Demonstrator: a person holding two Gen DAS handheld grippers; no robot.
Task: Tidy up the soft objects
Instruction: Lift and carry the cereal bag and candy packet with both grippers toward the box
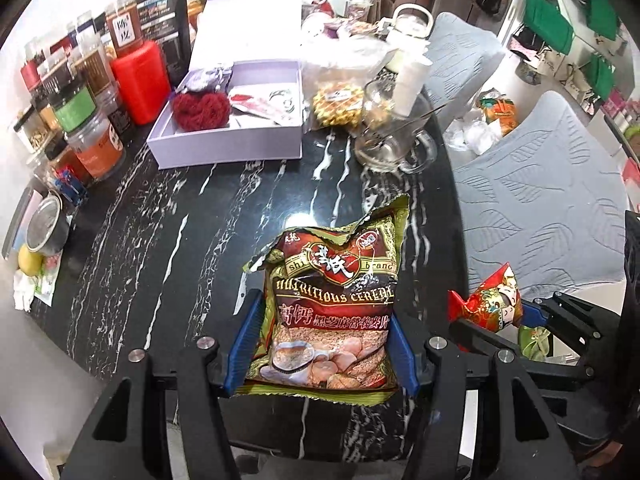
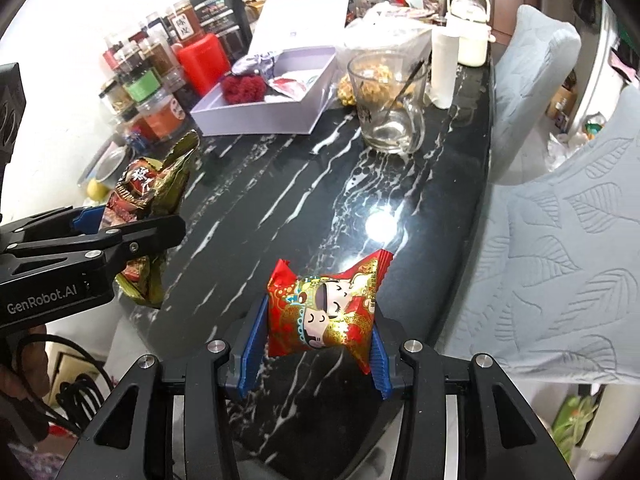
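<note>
My left gripper (image 1: 322, 344) is shut on a green and brown cereal bag (image 1: 332, 300), held above the black marble table (image 1: 160, 220). The bag also shows in the right wrist view (image 2: 148, 196), at the left. My right gripper (image 2: 316, 344) is shut on a red and gold snack packet (image 2: 324, 312), held above the table's near edge. The packet also shows in the left wrist view (image 1: 486, 300), at the right. An open lilac box (image 1: 224, 144) at the back holds a dark red knitted item (image 1: 200, 110), a lilac pouch (image 1: 208, 78) and small packets.
Jars and a red canister (image 1: 140, 80) line the left wall. A glass mug (image 2: 384, 100) with a spoon stands beside the box, with a waffle packet (image 1: 334, 106) and a white kettle (image 2: 468, 24) behind. Grey-covered chairs (image 2: 560, 260) stand to the right.
</note>
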